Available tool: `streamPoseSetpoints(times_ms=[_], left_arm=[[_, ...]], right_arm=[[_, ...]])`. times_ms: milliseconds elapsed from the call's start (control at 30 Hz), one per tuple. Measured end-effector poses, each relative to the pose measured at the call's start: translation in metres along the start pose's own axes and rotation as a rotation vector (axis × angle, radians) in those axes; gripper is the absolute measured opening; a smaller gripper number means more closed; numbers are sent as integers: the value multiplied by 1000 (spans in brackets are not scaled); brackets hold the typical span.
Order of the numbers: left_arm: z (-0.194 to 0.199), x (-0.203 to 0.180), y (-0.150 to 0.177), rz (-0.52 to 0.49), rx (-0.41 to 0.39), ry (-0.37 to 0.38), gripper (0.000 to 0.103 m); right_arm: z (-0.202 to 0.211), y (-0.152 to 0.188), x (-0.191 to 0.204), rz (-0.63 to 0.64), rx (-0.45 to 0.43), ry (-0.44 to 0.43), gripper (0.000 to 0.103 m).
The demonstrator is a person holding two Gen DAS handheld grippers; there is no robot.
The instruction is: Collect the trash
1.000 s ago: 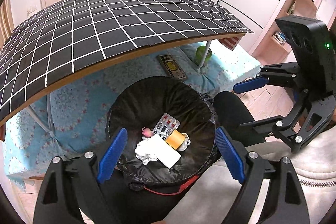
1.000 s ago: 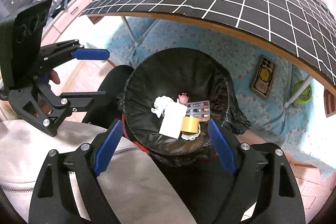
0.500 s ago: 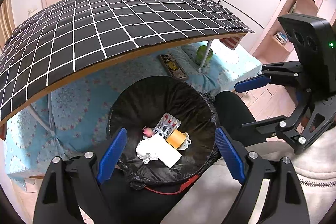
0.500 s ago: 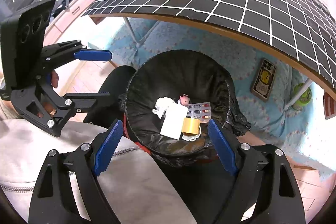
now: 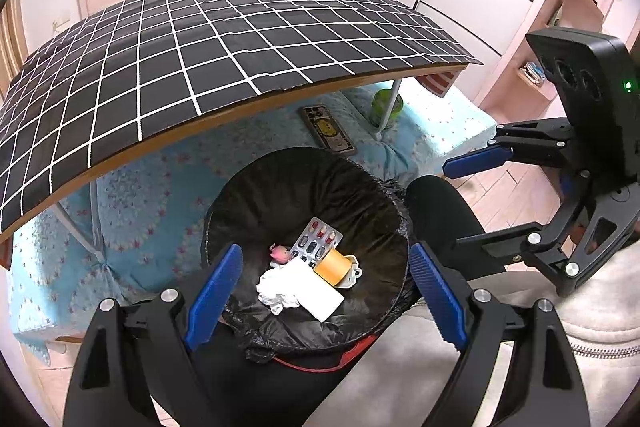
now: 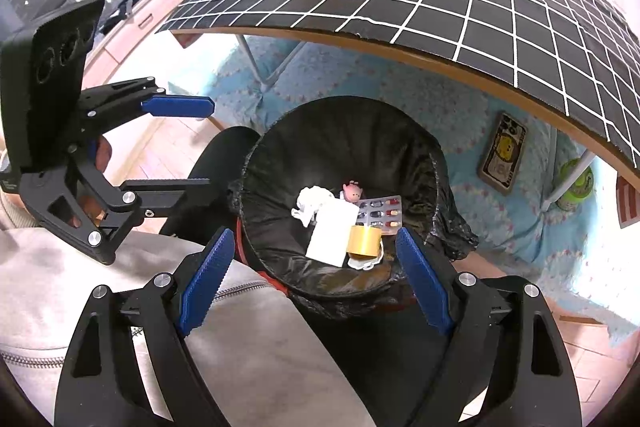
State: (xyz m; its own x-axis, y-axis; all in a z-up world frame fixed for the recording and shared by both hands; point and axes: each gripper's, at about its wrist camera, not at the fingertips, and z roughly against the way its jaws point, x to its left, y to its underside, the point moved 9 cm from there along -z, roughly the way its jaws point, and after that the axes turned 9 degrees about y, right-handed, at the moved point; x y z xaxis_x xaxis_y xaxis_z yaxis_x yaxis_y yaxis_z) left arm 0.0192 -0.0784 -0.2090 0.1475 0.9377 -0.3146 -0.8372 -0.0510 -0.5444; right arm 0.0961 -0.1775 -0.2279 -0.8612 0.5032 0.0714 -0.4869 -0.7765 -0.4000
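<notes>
Bedroom floor, black-lined trash bin (image 5: 256, 211) ahead below both grippers; left gripper (image 5: 324, 291) and right gripper (image 6: 312, 275) gaping, empty; table (image 5: 200, 39) bare.

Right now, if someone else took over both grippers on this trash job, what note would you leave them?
Left gripper: open, empty, above the bin.
Right gripper: open, empty, also above the bin.
Bin, lined with a black bag, stands between the person's legs. In it: pill pack, tape roll, white paper, crumpled tissue, small pink toy.
Done: those five pieces are binned; the checked table top shows no trash.
Left: probably nothing. A phone and a green cup lie on the blue bedding under the table; they do not look like trash.
</notes>
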Motion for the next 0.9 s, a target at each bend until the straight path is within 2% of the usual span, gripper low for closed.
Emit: streamPoseSetpoints(times_ms=[900], left_arm=[[0,-5,-2,-7,-3,-2,83]], right_arm=[[2,-1,2,7,-5,-3,83]])
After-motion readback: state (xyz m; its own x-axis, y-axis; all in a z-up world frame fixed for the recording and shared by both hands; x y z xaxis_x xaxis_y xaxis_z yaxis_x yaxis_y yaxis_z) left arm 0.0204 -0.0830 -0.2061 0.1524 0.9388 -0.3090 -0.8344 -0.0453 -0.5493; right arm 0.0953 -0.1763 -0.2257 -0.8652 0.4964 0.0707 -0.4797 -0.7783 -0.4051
